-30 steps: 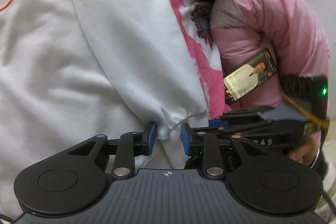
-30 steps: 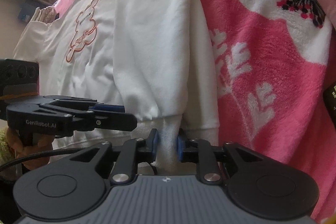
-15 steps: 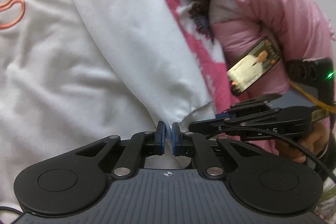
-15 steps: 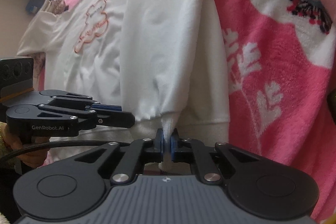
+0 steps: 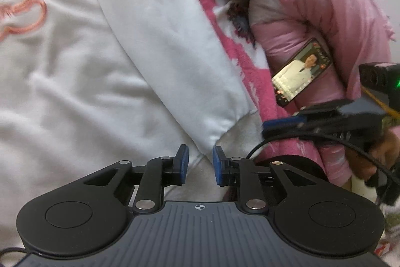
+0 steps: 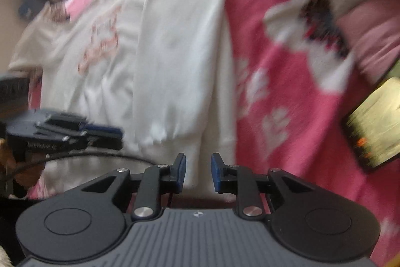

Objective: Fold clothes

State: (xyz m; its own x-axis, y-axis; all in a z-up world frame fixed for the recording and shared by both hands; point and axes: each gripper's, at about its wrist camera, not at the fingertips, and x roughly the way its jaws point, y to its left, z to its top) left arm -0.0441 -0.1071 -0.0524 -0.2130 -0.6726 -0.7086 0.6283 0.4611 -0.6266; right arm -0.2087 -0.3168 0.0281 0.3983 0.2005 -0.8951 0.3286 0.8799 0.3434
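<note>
While the white sweatshirt (image 5: 75, 91) lies spread on the pink floral blanket (image 6: 287, 96) of the bed, its sleeve (image 5: 160, 41) is laid down along the body, with the cuff (image 5: 225, 126) resting near the hem. Both grippers stand at this lower edge. The left gripper (image 5: 200, 164) is parted to a moderate width and holds nothing; cuff and hem fabric lie just ahead of its blue pads (image 5: 182, 162). The right gripper (image 6: 198, 172) is likewise parted and empty, with the ribbed hem (image 6: 197, 154) between and beyond its pads. The right wrist view is blurred, so fine contact cannot be judged there.

This arrangement fits either a sleeve fold just laid down or a fresh grasp being prepared at the hem; the pictures do not settle which.

For good results in either case:
- Keep each gripper clear of the fabric before moving sideways, so that the sleeve does not drag out of line.
- Check that the sleeve edge runs parallel to the side seam and that the cuff lies flat.
- Take any hem grasp through all layers, at matched points on both sides, to keep the fold square.
- Avoid the phone (image 5: 300, 74) propped against the pink padded jacket (image 5: 325, 24) at the right, and the trailing cable (image 5: 325, 142).
</note>
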